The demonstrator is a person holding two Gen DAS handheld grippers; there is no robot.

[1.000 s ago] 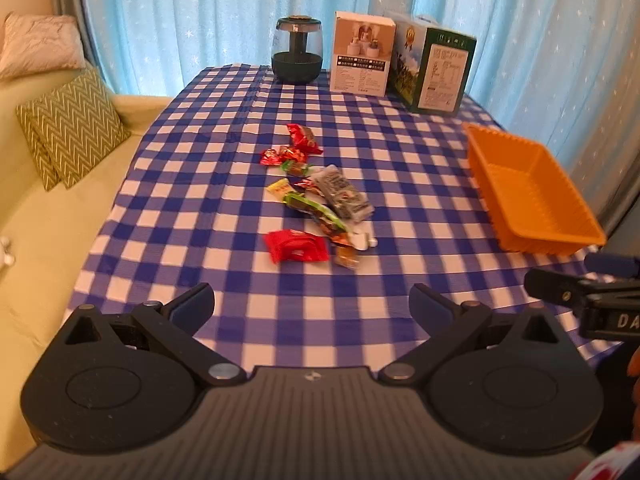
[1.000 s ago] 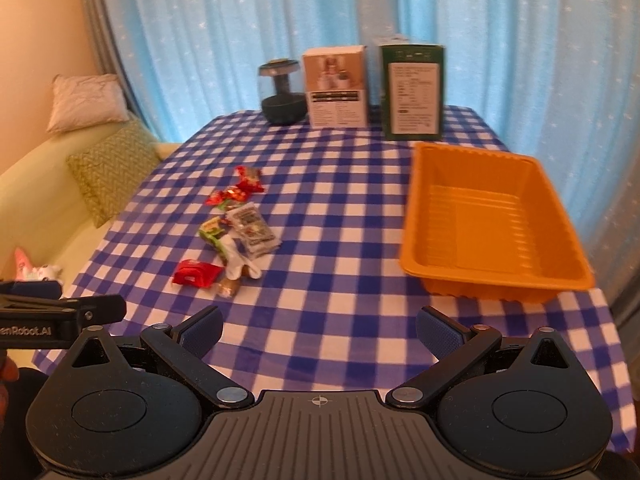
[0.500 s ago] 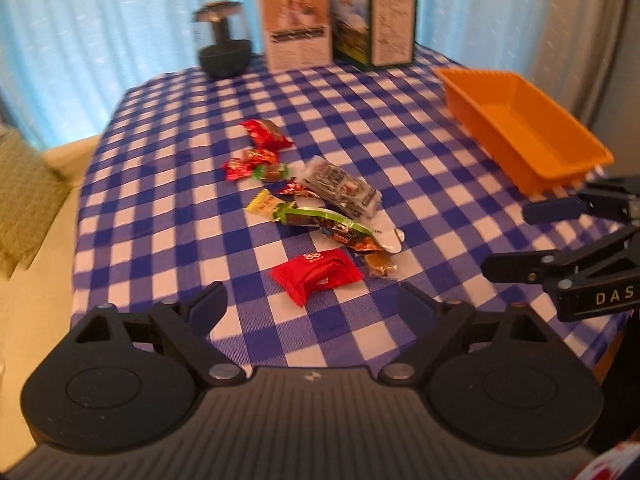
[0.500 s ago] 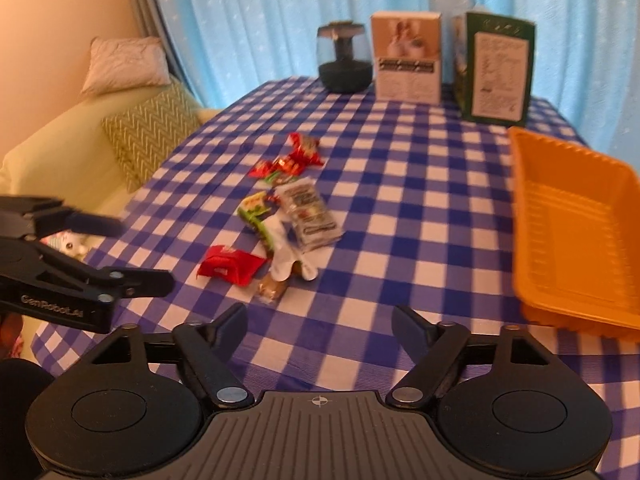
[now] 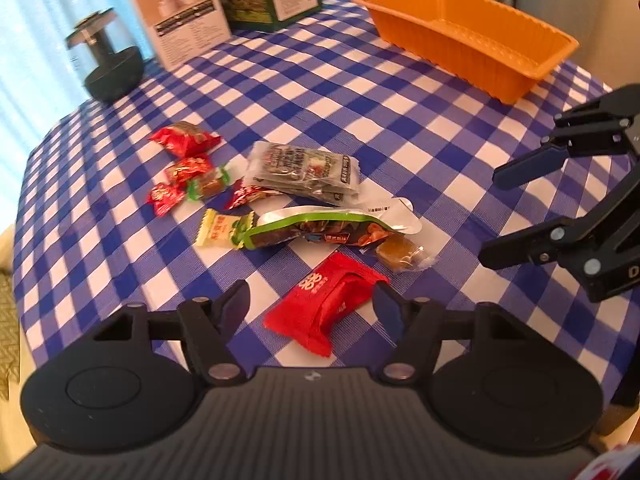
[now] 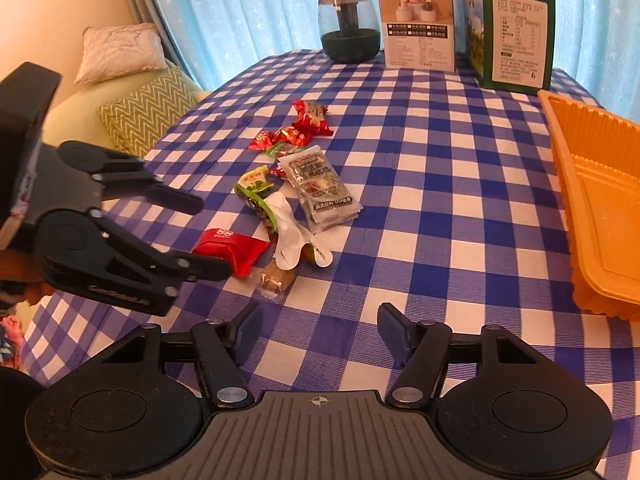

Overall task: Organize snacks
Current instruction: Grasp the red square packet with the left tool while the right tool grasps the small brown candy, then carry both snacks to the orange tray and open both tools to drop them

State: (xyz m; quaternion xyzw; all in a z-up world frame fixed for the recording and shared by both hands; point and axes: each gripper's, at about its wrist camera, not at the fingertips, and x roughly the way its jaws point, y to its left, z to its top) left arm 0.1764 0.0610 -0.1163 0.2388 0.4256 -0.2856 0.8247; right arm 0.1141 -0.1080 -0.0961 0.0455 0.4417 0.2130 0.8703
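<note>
At the far left of the right wrist view a green zigzag cushion (image 6: pixel 146 114) lies on a pale sofa beside the bench (image 6: pixel 440 184), which is covered in a blue and white checked cloth. The left gripper (image 5: pixel 314 304) points steeply down over the near edge of the snack pile; its fingers (image 5: pixel 236 304) are about half apart and closing, with the red packet (image 5: pixel 326 310) lying between them on the cloth, the right finger at the packet's edge, though I cannot tell that either pad presses on it. Just beyond the packet lie a small brown candy (image 5: pixel 402 254), a long green-edged pouch (image 5: pixel 316 230), a yellow candy (image 5: pixel 222 232), a grey sachet (image 5: pixel 306 170) and several small red sweets (image 5: pixel 184 142), all bunched together in the middle of the bench. At the back stand a dark round jar (image 6: pixel 350 26), a white box (image 6: pixel 418 24) and a green box (image 6: pixel 516 32). The right gripper (image 6: pixel 314 330) hovers over bare cloth near the bench's front edge, its fingers likewise half apart and closing with nothing between them. The orange tray (image 6: pixel 600 208) sits empty at the right side, well apart from the snacks.
</note>
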